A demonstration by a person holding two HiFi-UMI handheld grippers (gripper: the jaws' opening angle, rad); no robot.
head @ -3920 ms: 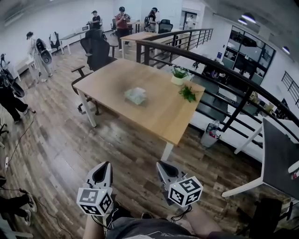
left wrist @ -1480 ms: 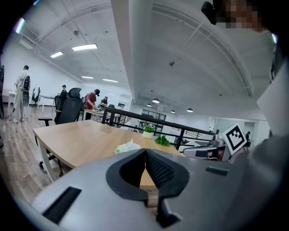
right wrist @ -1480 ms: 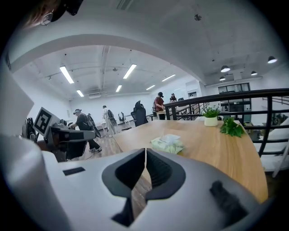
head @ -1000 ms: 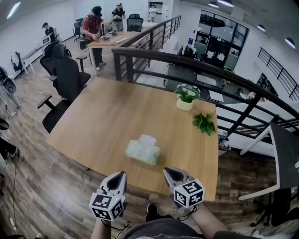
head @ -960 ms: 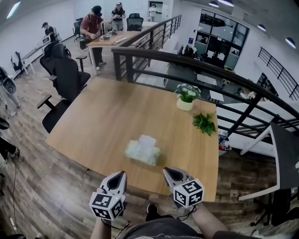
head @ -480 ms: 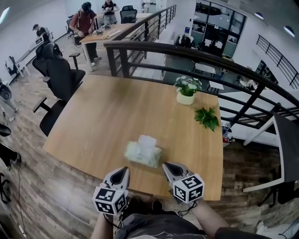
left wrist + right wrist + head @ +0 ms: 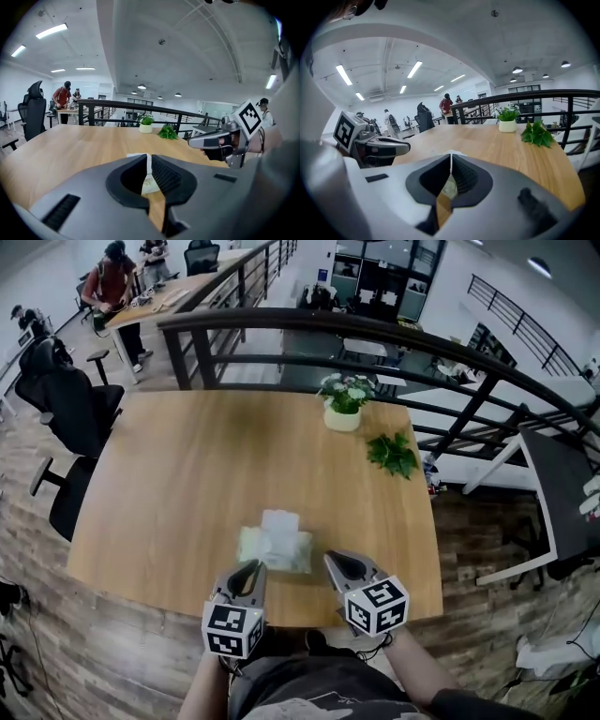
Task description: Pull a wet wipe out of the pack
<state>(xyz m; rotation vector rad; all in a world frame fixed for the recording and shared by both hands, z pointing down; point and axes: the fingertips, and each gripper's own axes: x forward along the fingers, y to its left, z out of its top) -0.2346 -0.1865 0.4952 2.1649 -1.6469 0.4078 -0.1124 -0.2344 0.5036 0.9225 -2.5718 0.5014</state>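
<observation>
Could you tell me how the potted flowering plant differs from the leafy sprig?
The flowering plant stands in a white pot; the leafy sprig shows no pot. The flowering plant bears white blooms; the leafy sprig is plain green. Both sit on the table.

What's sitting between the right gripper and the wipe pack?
Nothing. In the head view only bare tabletop separates the right gripper from the wipe pack. The gripper's jaws are shut and empty.

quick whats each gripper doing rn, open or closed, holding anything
Left gripper: closed, holding nothing, near the wet wipe pack.
Right gripper: closed, holding nothing.
</observation>
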